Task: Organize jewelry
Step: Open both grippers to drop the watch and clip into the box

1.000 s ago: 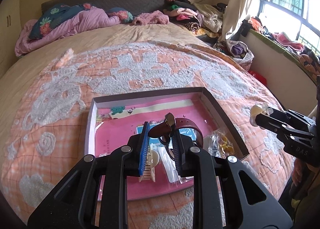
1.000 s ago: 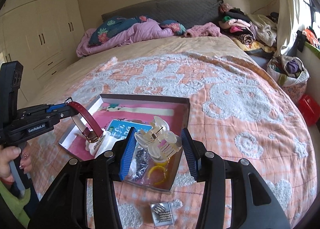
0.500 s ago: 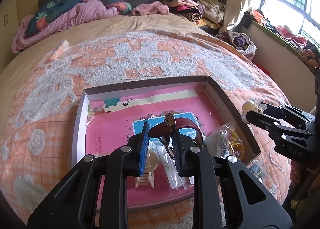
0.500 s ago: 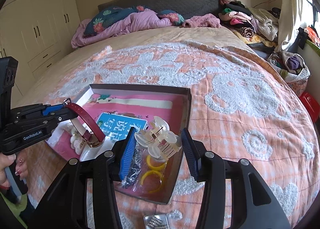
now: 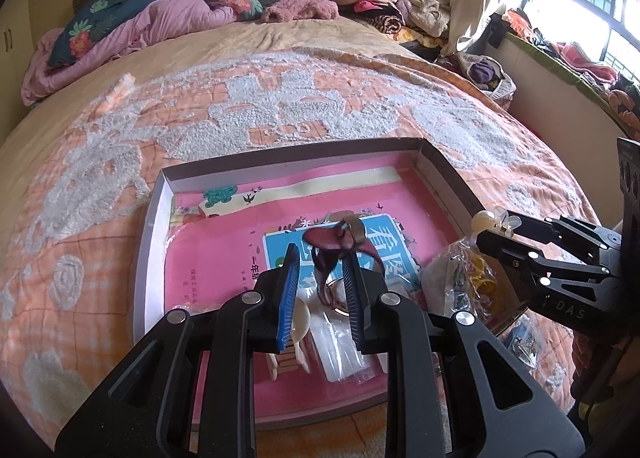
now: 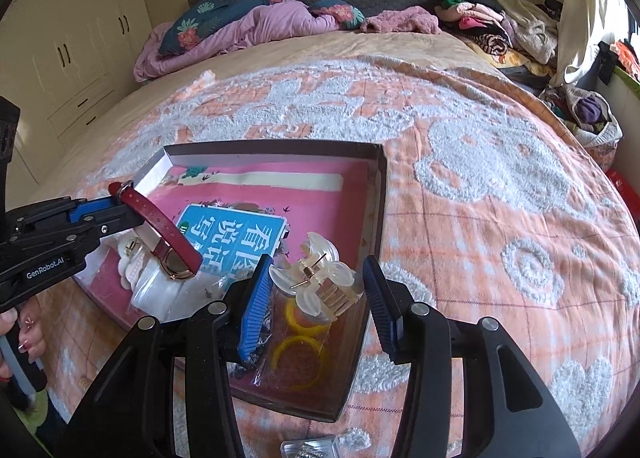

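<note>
Your left gripper [image 5: 320, 278] pinches the dark red leather-strap watch [image 6: 162, 236]; your right gripper [image 6: 316, 294] clamps the translucent plastic claw clip [image 6: 316, 280]. Both hang over the shallow pink-lined cardboard tray [image 5: 156, 226], likely for dropping in.

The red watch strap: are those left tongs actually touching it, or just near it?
Touching. The right wrist view shows the left tongs pinching the red watch strap near its buckle end, so the watch dangles over the shallow box.

watch strap [image 6: 160, 224]: glossy red leather | hair claw [image 6: 316, 282]: clear plastic | bedspread [image 6: 480, 194]: tufted cloth
</note>
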Demonstrator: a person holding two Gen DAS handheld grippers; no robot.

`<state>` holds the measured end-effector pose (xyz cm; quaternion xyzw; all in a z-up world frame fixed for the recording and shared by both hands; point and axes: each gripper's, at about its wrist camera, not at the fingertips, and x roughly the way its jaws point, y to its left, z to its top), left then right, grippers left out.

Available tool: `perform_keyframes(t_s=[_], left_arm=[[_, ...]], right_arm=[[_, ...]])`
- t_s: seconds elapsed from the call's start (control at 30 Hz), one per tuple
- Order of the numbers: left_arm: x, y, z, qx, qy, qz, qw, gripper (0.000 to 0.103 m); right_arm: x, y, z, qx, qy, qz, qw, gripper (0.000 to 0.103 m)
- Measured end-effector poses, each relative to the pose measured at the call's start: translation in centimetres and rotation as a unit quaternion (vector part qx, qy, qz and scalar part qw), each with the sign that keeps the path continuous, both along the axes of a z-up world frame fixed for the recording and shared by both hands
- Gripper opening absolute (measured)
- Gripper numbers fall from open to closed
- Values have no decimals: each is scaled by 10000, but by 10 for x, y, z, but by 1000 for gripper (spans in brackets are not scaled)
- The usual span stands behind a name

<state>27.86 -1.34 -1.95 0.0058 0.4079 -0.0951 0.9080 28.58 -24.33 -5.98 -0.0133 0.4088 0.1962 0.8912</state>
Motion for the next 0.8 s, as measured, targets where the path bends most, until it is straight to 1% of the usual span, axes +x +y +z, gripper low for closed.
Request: perform_keyframes(t_s=[0.03,0.07,0.1,0.2,0.27,0.33,0.37,0.47,0.57,0.6,0.67,0.73,0.8], left_arm=[[0,1,1,-8,-13,10,10000,15],[0,1,1,-12,-15,19,10000,15],[0,2,2,-17,-21,28,10000,16],[-1,4,4,1,-44,71,10000,20],[-3,5,7,10,-61,96,9999,21],[-7,5,10,6,-110,114,9999,24],[-8,5,12,0,-127,123,9998,28],[-13,5,19,-18,-191,138,9997,35],[-19,5,26,-40,-267,154,9995,41],[-21,5,28,-43,-283,159,9995,47],[-27,4,34,-62,-348,169,9992,49],[-31,4,38,-81,-383,188,9991,54],[-37,5,45,-111,-430,211,9988,62]], right_arm=[[-1,0,0,13,2,2,10000,50],[-2,-1,0,29,-7,-8,10000,59],[-3,-2,2,55,-56,-41,10000,63],[-7,-3,7,78,-129,-26,9999,65],[-12,-5,13,120,-204,-45,9997,71],[-18,-7,20,193,-279,-62,9994,76],[-22,-9,25,247,-339,-74,9991,78],[-32,-13,36,330,-458,-83,9984,83],[-41,-18,46,440,-528,-86,9976,84],[-44,-20,50,501,-545,-93,9972,84],[-50,-23,56,573,-590,-106,9966,85],[-57,-25,64,608,-675,-104,9958,86],[-63,-27,70,573,-751,-105,9955,86]])
